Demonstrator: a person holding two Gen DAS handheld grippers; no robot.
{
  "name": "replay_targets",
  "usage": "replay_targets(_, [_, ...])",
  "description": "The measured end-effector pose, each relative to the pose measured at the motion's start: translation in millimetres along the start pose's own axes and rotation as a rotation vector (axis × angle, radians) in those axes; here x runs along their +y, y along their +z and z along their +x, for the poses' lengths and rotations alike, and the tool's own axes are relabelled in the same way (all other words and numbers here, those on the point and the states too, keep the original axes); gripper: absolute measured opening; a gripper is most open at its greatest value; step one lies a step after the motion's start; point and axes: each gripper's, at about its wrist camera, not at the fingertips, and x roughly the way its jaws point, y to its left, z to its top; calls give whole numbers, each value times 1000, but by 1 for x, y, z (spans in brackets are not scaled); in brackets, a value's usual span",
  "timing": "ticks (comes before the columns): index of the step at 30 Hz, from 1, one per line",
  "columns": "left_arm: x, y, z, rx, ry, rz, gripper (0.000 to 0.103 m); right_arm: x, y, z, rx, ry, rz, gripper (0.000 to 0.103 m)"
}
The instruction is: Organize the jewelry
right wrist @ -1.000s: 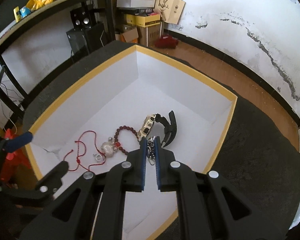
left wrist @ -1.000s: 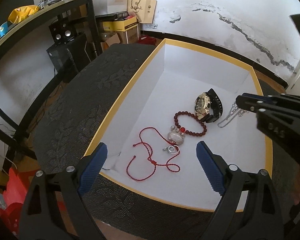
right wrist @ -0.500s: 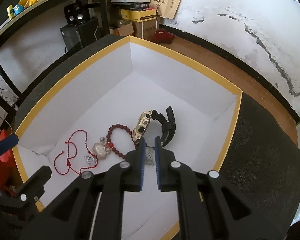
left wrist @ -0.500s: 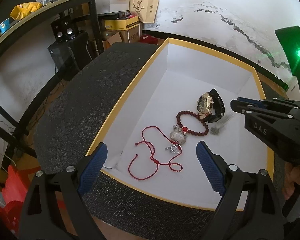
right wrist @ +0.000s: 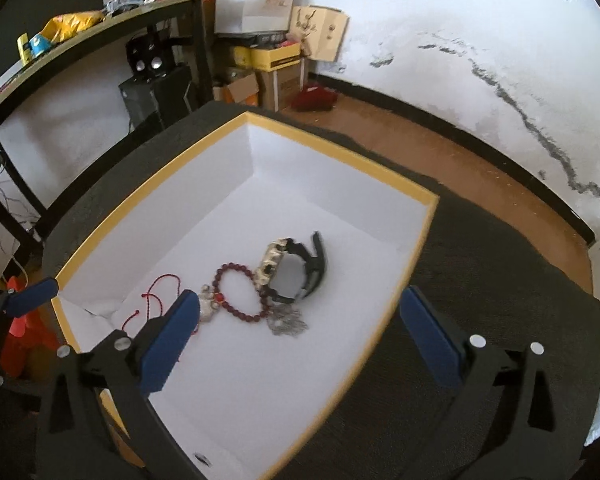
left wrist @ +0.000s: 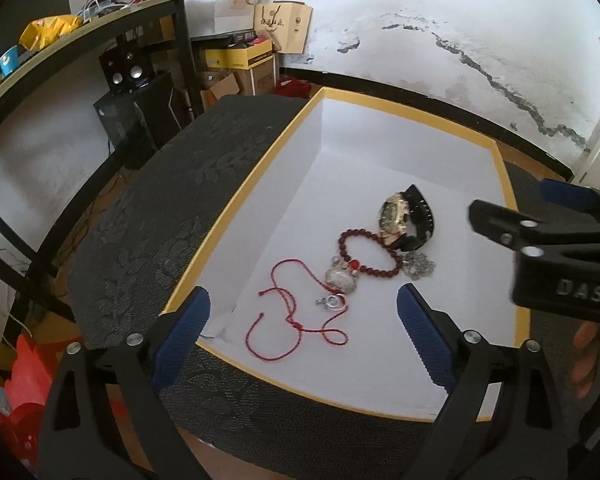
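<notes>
Jewelry lies in the white box with a yellow rim (left wrist: 236, 216), both tools empty above it.

The small silver chain (right wrist: 286, 320) sits bunched in a heap, links hard to make out, touching the dark red bead bracelet (right wrist: 240, 292) and the gold-faced black watch (right wrist: 290, 270). The right gripper (right wrist: 300, 336), fingers wide apart, hides part of the red cord necklace (left wrist: 296, 312). The left gripper (left wrist: 304, 336) hovers over the near rim, also spread open.
</notes>
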Motion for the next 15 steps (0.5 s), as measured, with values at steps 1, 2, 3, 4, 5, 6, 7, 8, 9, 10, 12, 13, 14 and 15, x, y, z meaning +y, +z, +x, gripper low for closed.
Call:
replay_targets(1, [-4,0,-2,-3,-6,5,93,-5,-3,-7,-9,-13,11,97])
replay_targets(2, [-7,1,-4,-5,-8,11,93,-11,-5,-15,-19,-25,20,97])
replay_targets(3, [-11,1,-5,-7,-8,17,93,-14,-7,-19,-23,-29,26,97])
replay_targets(4, [-14,2,-6,-7,-13,19,93,-21,-11,-26,-26,-36,41,97])
replay_targets(5, [-20,2,-8,-8,-21,23,93,-27,-15,-33,-31,-39,54,97])
replay_targets(6, [-26,1,-10,-9,-26,30,93,-31,-18,-37,-31,-40,61,97])
replay_targets(7, [-32,1,-11,-12,-30,36,93,-38,-23,-44,-34,-53,68,97])
replay_targets(8, [-39,1,-13,-16,-36,43,93,-44,-27,-49,-40,-62,71,97])
replay_targets(9, [-46,1,-14,-17,-42,47,93,-50,-32,-55,-46,-70,78,97])
replay_targets(10, [-52,2,-16,-18,-52,50,93,-60,-39,-63,-57,-82,89,97])
replay_targets(12, [-69,1,-19,-23,-69,69,93,-74,-50,-74,-67,-104,107,97])
replay_targets(13, [-77,1,-20,-26,-76,79,93,-85,-57,-81,-74,-112,120,97])
replay_targets(14, [-87,0,-22,-28,-86,89,93,-95,-64,-87,-81,-121,137,97])
replay_targets(15, [-96,0,-23,-30,-96,95,93,-104,-70,-92,-84,-128,153,97])
